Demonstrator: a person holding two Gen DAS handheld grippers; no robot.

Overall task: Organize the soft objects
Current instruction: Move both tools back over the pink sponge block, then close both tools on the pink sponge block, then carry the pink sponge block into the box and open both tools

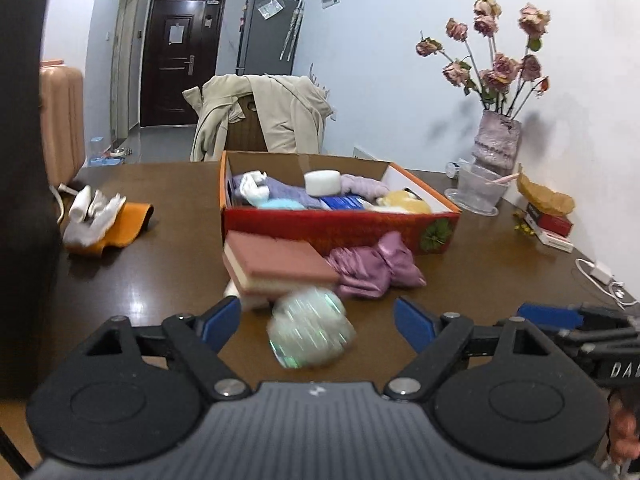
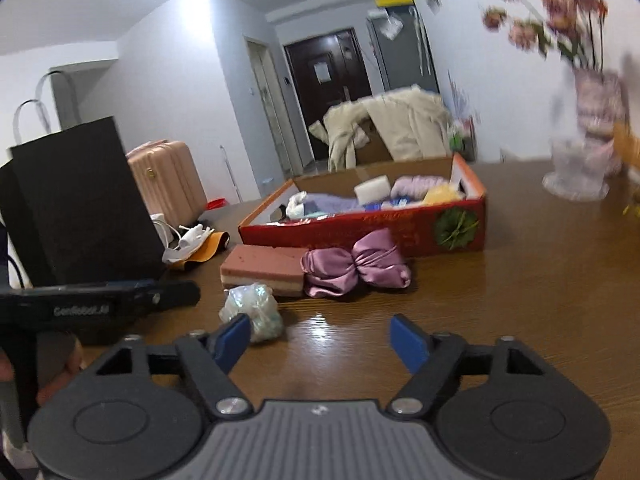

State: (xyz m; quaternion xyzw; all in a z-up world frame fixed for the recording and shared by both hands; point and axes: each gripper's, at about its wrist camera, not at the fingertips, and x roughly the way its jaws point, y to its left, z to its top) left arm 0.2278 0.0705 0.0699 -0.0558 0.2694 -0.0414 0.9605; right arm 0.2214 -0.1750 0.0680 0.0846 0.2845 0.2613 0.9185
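Left tool [image 1: 318,322] wide, empty, straddling crinkly bundle [image 1: 310,334] on worktop [image 1: 160,276], pads clear. Right tool [image 2: 320,340] wide, empty. Bundle looks light, squashy, slippery; pinch across middle. Box [image 1: 340,228] beyond.

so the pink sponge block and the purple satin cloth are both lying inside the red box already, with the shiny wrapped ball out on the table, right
Not quite. The pink sponge block and the purple satin cloth lie on the table in front of the red box, not inside it; the right wrist view shows this. The shiny wrapped ball is out on the table, as you say.
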